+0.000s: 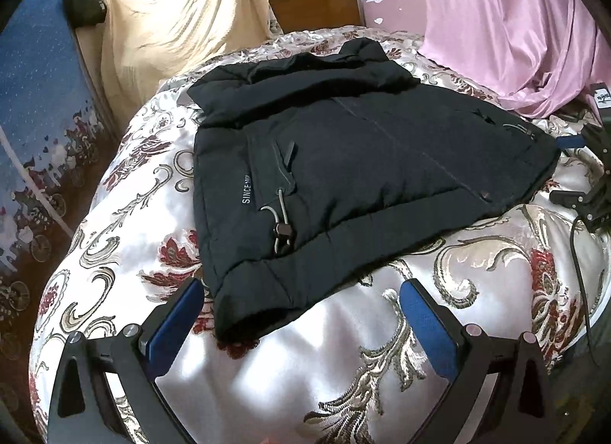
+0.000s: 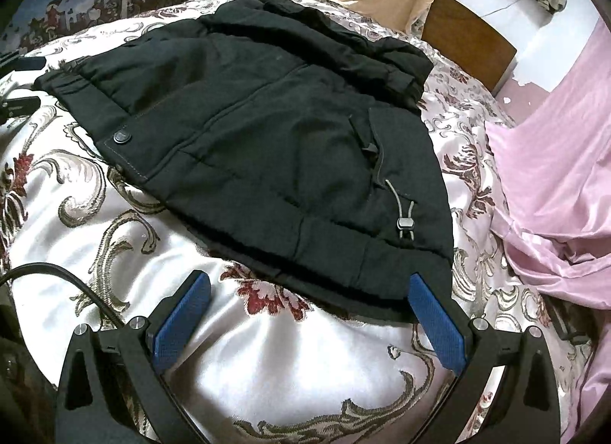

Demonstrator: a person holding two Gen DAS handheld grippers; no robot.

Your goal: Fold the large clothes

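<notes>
Your left gripper (image 1: 301, 287) and right gripper (image 2: 309, 281) hang wide open and empty over the patterned bedspread (image 1: 305, 360), framing the near hem of the black jacket (image 1: 343, 161), lying partly folded mid-bed, collar toward the headboard (image 1: 313, 4).

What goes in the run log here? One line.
left gripper open | right gripper open | black jacket flat on bedspread, ungrasped
</notes>
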